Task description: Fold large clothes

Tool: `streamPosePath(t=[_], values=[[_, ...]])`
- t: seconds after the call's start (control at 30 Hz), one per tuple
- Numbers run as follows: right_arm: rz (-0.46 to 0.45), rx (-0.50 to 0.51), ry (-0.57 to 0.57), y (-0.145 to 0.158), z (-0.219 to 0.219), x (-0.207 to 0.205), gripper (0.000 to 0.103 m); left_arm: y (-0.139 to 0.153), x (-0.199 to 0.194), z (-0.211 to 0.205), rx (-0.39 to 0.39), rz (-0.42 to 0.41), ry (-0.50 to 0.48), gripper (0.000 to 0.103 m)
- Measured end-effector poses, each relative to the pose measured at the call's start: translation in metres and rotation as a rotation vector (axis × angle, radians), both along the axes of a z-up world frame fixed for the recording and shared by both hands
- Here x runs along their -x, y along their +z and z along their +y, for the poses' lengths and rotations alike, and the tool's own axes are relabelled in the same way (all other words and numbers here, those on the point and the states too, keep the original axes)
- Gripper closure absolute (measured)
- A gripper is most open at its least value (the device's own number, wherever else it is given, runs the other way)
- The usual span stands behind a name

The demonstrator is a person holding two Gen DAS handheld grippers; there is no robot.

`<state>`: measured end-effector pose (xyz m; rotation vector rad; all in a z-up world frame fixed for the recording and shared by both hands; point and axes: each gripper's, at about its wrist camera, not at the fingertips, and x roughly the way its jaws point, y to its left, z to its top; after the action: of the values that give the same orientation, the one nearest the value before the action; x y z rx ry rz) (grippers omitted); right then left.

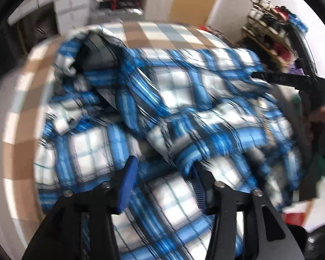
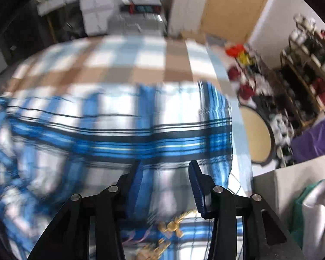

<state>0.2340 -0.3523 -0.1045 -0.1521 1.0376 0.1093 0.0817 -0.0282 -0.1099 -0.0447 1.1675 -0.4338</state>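
Observation:
A large blue-and-white plaid shirt (image 1: 175, 99) lies rumpled over a table with a brown, white and pale blue checked cloth (image 1: 140, 32). My left gripper (image 1: 162, 164) hovers over the shirt's near part, open, with its blue pads apart and a fold of fabric lying against the right pad. At the right edge of the left wrist view, a black finger (image 1: 270, 77) of the other gripper reaches over the shirt's far side, with a hand (image 1: 320, 117) behind it. My right gripper (image 2: 165, 173) stands open over the plaid shirt (image 2: 119, 130), nothing pinched between its pads. Both views are blurred.
The checked cloth (image 2: 127, 65) runs bare beyond the shirt's far edge. Right of the table stand a round wooden stool (image 2: 255, 136), a crowded shelf (image 2: 309, 75), a purple cloth (image 2: 314, 138) and a white box (image 2: 288, 186). White drawers (image 1: 71, 10) are at the back.

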Motion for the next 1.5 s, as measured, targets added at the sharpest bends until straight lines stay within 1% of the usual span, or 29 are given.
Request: streamPosePath(t=[0.03, 0.07, 0.1, 0.17, 0.23, 0.3, 0.33, 0.37, 0.4, 0.5, 0.63, 0.73, 0.8, 0.83, 0.93, 1.0, 1.03, 1.07, 1.1, 1.13, 1.2, 1.23, 1.27, 1.3, 1.37, 1.4, 1.43, 1.47, 1.5], values=[[-0.006, -0.021, 0.034, 0.005, 0.009, 0.005, 0.06, 0.003, 0.003, 0.0, 0.068, 0.039, -0.057, 0.044], [-0.014, -0.035, 0.083, 0.011, 0.022, 0.017, 0.06, 0.006, 0.004, 0.001, 0.092, 0.043, -0.067, 0.044], [-0.021, -0.045, 0.114, 0.014, 0.034, 0.021, 0.06, 0.012, 0.009, 0.003, 0.106, 0.027, -0.061, 0.044], [-0.016, -0.052, 0.191, 0.009, 0.054, 0.036, 0.053, 0.022, 0.014, 0.009, 0.121, -0.026, -0.029, 0.044], [0.039, 0.008, 0.223, -0.014, 0.071, 0.041, 0.053, 0.025, 0.014, 0.017, 0.15, -0.051, 0.022, 0.044], [0.114, 0.084, 0.216, -0.048, 0.077, 0.043, 0.054, 0.02, 0.005, 0.025, 0.165, -0.042, 0.068, 0.043], [0.143, 0.094, 0.206, -0.061, 0.074, 0.043, 0.054, 0.017, -0.001, 0.025, 0.163, -0.035, 0.094, 0.043], [0.157, 0.072, 0.193, -0.071, 0.07, 0.045, 0.055, 0.012, -0.005, 0.027, 0.155, -0.02, 0.126, 0.043], [0.116, 0.018, 0.17, -0.068, 0.062, 0.049, 0.054, 0.007, -0.008, 0.028, 0.155, -0.006, 0.149, 0.043], [0.136, -0.036, 0.133, -0.062, 0.053, 0.05, 0.054, 0.007, -0.012, 0.028, 0.137, -0.017, 0.161, 0.043], [0.086, -0.042, 0.14, -0.035, 0.044, 0.054, 0.054, 0.01, -0.016, 0.006, 0.123, -0.05, 0.125, 0.043], [0.018, -0.048, 0.095, -0.013, 0.031, 0.048, 0.051, 0.013, -0.013, -0.007, 0.128, -0.062, 0.093, 0.043], [0.011, -0.048, 0.037, -0.011, 0.018, 0.036, 0.046, 0.011, -0.015, -0.011, 0.125, -0.078, 0.072, 0.043], [0.025, -0.029, 0.008, -0.017, 0.014, 0.031, 0.046, 0.01, -0.015, -0.015, 0.123, -0.082, 0.049, 0.043], [0.099, 0.009, -0.05, -0.042, 0.0, 0.012, 0.046, 0.003, -0.019, -0.027, 0.091, -0.078, 0.013, 0.043], [0.164, 0.028, -0.098, -0.066, -0.012, 0.004, 0.046, -0.008, -0.019, -0.035, 0.039, -0.052, -0.021, 0.043], [0.186, 0.019, -0.116, -0.077, -0.018, 0.003, 0.046, -0.015, -0.021, -0.04, 0.0, -0.028, -0.034, 0.043], [0.162, -0.037, -0.138, -0.078, -0.027, 0.006, 0.044, -0.027, -0.023, -0.045, -0.059, 0.016, -0.045, 0.044], [0.173, -0.053, -0.155, -0.079, -0.032, 0.006, 0.039, -0.033, -0.022, -0.047, -0.073, 0.032, -0.054, 0.044], [0.184, -0.073, -0.16, -0.079, -0.036, 0.007, 0.039, -0.034, -0.02, -0.049, -0.095, 0.011, -0.068, 0.044], [0.201, -0.061, -0.166, -0.073, -0.038, 0.008, 0.041, -0.035, -0.019, -0.052, -0.135, 0.002, -0.087, 0.044], [0.19, -0.059, -0.16, -0.066, -0.036, 0.009, 0.046, -0.035, -0.018, -0.051, -0.14, 0.001, -0.088, 0.044], [0.163, -0.075, -0.137, -0.053, -0.032, 0.013, 0.047, -0.034, -0.018, -0.05, -0.139, 0.003, -0.088, 0.044], [0.128, -0.099, -0.1, -0.036, -0.024, 0.018, 0.047, -0.031, -0.018, -0.046, -0.119, 0.01, -0.081, 0.044], [0.063, -0.129, -0.036, -0.011, -0.004, 0.02, 0.046, -0.022, -0.018, -0.031, -0.046, 0.011, -0.05, 0.044], [0.036, -0.15, 0.008, 0.003, 0.01, 0.021, 0.046, -0.01, -0.017, -0.018, -0.005, -0.014, -0.029, 0.044], [0.02, -0.172, 0.043, 0.013, 0.024, 0.018, 0.046, 0.007, -0.014, -0.002, 0.031, -0.063, -0.007, 0.044], [0.001, -0.197, 0.087, 0.022, 0.04, 0.019, 0.043, 0.019, -0.01, 0.008, 0.05, -0.106, 0.015, 0.044], [-0.014, -0.216, 0.125, 0.028, 0.057, 0.02, 0.037, 0.042, 0.0, 0.037, 0.082, -0.203, 0.081, 0.044]])
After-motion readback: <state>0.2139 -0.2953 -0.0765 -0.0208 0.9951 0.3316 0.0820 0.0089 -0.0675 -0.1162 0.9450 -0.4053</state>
